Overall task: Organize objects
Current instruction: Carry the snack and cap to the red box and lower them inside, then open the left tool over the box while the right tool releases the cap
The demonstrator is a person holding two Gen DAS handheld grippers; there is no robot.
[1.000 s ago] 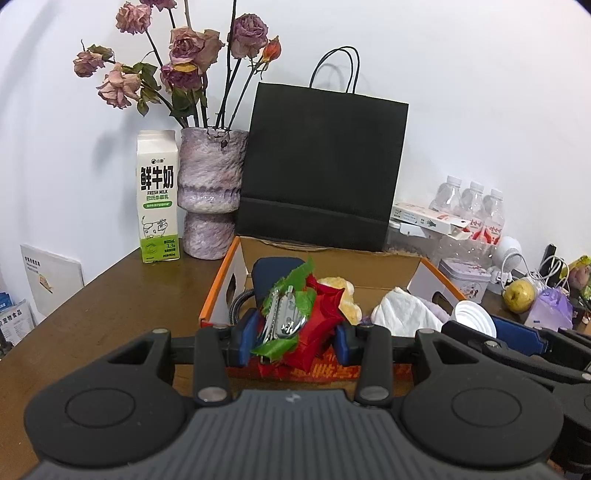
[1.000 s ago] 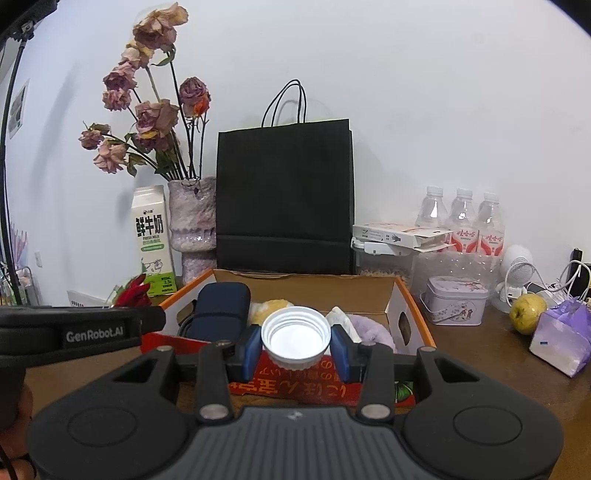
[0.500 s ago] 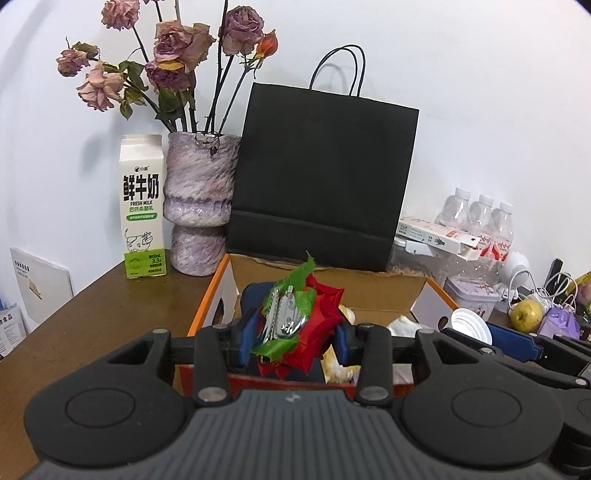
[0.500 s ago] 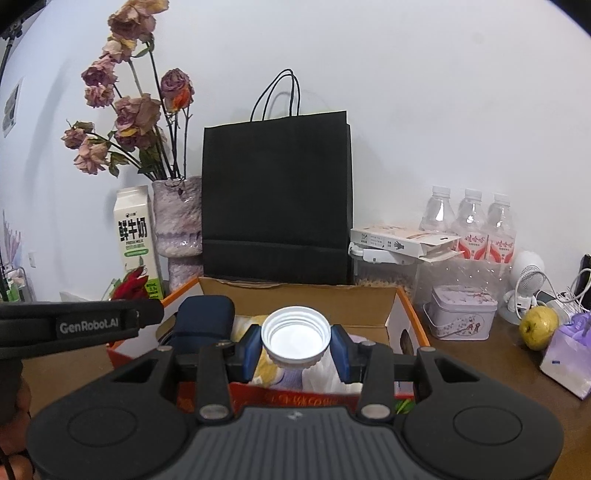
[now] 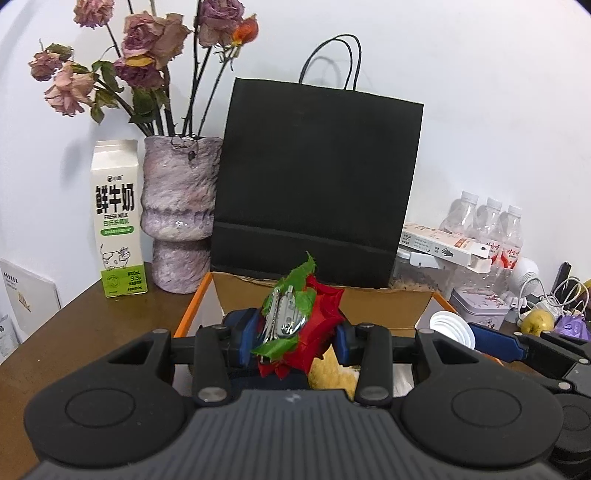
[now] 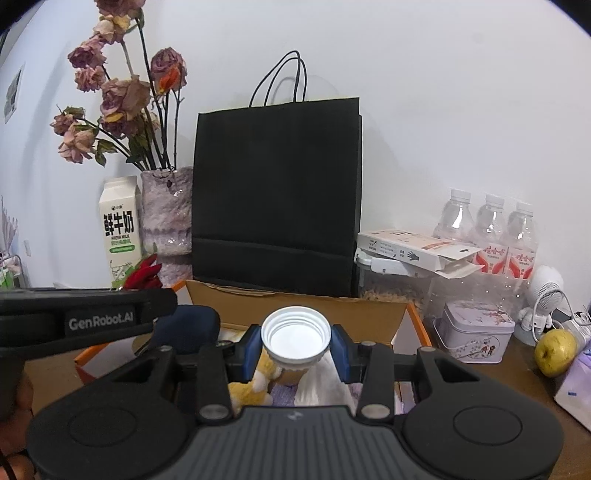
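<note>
Seemingly midway, the left gripper (image 5: 298,341) clasps a red artificial flower with green leaves (image 5: 301,325) and the right gripper (image 6: 295,349) a white-lidded jar (image 6: 295,338) above the part-filled, orange-edged cardboard box (image 6: 369,314), neither yet dropped in.

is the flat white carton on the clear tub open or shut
Open: the carton's right end flap hangs out past the clear tub it lies on.

Background on worktop (image 5: 74,332): milk carton (image 5: 117,218) just left of purple vase (image 5: 179,214) with dried roses (image 5: 147,33), black paper bag (image 5: 317,173) upright against wall, three water bottles (image 6: 491,225), small floral tin (image 6: 476,328), yellow-green apple (image 6: 556,350), white mini fan (image 6: 546,295).
</note>
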